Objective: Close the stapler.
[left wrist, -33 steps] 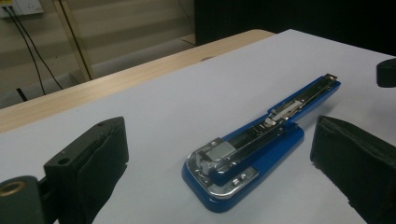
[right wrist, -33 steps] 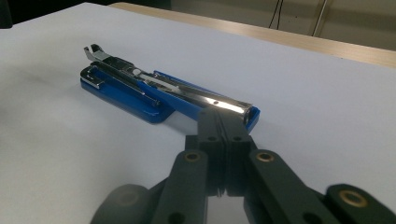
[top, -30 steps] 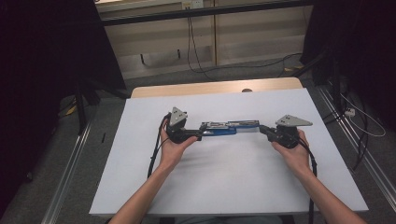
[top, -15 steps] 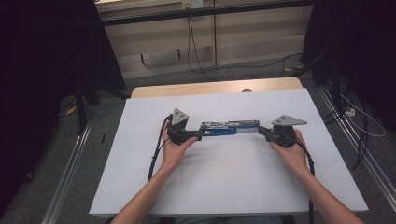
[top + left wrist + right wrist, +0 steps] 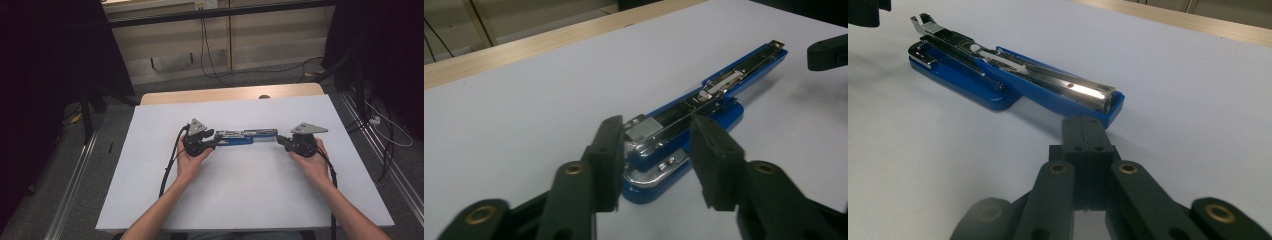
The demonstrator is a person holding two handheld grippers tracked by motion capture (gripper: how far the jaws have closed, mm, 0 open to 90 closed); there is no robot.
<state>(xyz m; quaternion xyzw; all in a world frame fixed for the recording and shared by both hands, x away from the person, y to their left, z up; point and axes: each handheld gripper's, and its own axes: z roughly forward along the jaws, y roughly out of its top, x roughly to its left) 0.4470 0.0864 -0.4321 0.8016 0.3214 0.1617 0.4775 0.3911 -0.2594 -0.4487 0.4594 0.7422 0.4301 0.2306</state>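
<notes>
Your left gripper [image 5: 656, 160] straddles the hinge end of the blue stapler [image 5: 243, 137], which lies opened out flat near the middle of the white table [image 5: 240, 195]. Its jaws have just been closing around that end, one pad at the stapler's side, the other a little off it. Your right gripper [image 5: 1083, 131] rests pressed together, empty, just beside the far tip. The hold looks nearly made; any lifting, closing or reloading appears yet to begin.

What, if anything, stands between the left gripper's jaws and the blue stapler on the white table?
Nothing visible does. The left gripper has just been closing its jaws around the hinge end of the blue stapler; one pad looks against it, with a small gap at the other.
</notes>
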